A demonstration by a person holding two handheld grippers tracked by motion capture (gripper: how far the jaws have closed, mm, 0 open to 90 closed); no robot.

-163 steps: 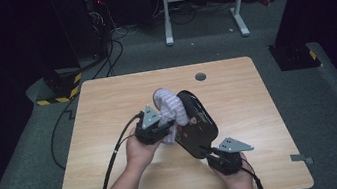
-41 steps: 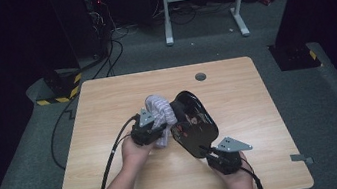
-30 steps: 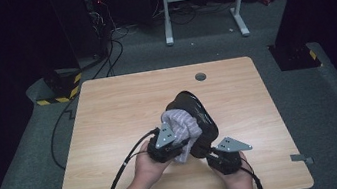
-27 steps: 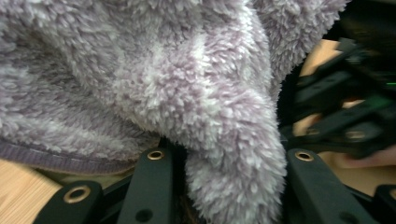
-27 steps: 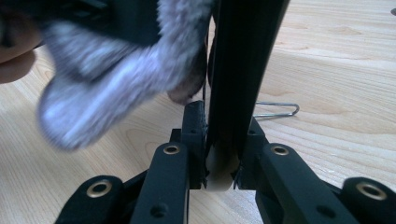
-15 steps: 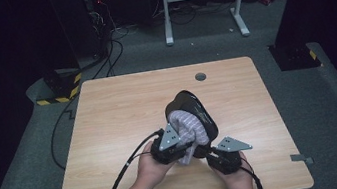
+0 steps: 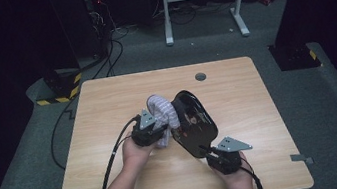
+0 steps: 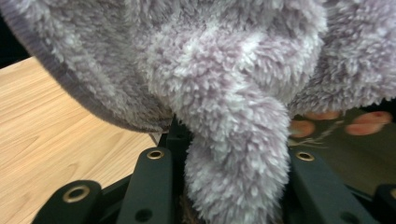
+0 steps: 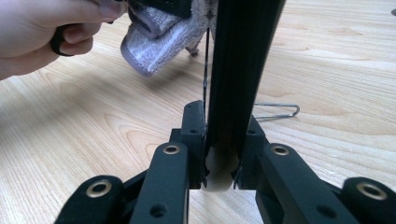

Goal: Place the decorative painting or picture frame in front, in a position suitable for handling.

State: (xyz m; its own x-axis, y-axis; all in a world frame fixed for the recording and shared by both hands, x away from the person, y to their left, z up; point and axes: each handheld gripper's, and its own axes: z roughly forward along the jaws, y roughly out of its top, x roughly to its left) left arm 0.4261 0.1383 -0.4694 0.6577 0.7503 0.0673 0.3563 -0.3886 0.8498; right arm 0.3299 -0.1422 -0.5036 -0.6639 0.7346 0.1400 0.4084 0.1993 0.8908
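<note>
**Softly now: fluffy cloth, stiff frame**

From up high: left gripper (image 7: pixel 148 128) clamped on a fluffy cloth (image 7: pixel 163 110), just left of the middle of the table (image 7: pixel 106 98). Cloth pressed against the top end of a black frame (image 7: pixel 196 125). Frame tilted up off the wood, with its near end pinched in the right gripper (image 7: pixel 213 154). Looks like wiping work.

Through the left gripper view: jaws squeezed on a thick bunch of cloth (image 8: pixel 233 93), the rest of it flopping over the top. Soft, light and floppy, so no harm in a hard squeeze. Best to grab a fat bunch, not a thin corner, or out it slips. Behind the fluff, a peek of the frame's picture side (image 8: pixel 327 126) with orange spots on it. Probably smooth there, maybe glass, so go easy when rubbing.

Through the right gripper view: jaws of the right gripper (image 9: pixel 222 154) closed on the thin edge of the frame (image 9: pixel 243 70), standing straight up between them. Hard and stiff, no bending. Likely slippery too, and breakable if dropped. Best to hold on the rim, low down, never on the picture side. Wire leg (image 9: pixel 278 109) sticking out to one side, lying on the table (image 9: pixel 327 56); mind the snag. Farther off, a hand (image 9: pixel 42 28) and the cloth (image 9: pixel 159 42), close beside the frame.
</note>
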